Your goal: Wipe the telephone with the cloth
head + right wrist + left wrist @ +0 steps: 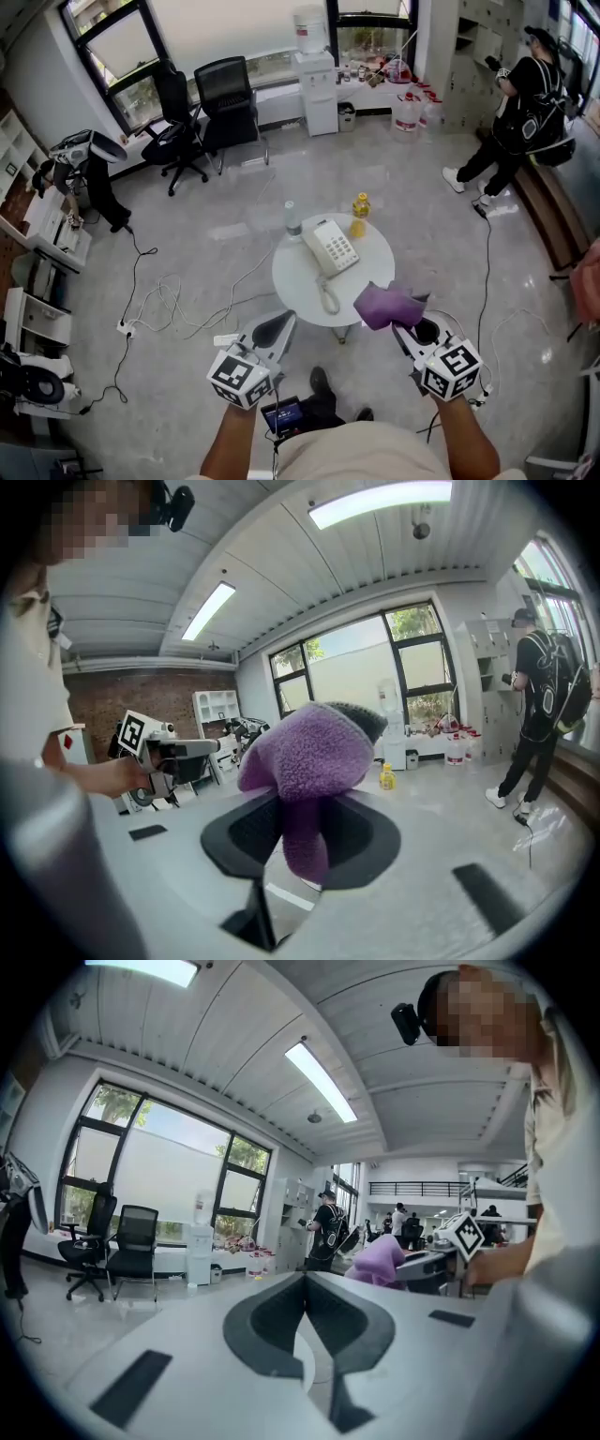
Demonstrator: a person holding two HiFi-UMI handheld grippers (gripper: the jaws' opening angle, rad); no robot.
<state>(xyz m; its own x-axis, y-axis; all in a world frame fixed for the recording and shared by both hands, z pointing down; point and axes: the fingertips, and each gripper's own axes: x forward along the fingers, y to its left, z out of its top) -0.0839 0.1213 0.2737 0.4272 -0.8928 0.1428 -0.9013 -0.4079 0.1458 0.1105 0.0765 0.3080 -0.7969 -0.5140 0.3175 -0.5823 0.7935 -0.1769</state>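
A white telephone (329, 247) with its handset (325, 295) lies on a small round white table (370, 277). My right gripper (405, 330) is shut on a purple cloth (386, 306), which hangs over the table's near right edge; in the right gripper view the cloth (309, 761) bulges out from between the jaws. My left gripper (279, 330) is shut and empty, held just off the table's near left edge. In the left gripper view its jaws meet with nothing between them, and the cloth (380, 1260) shows to the right.
A clear bottle (292, 218) and a yellow bottle (360, 215) stand at the table's far rim. Cables (169, 300) trail over the floor to the left. Office chairs (225, 103) and a water dispenser (317, 89) line the window wall. A person in black (520, 103) stands at the far right.
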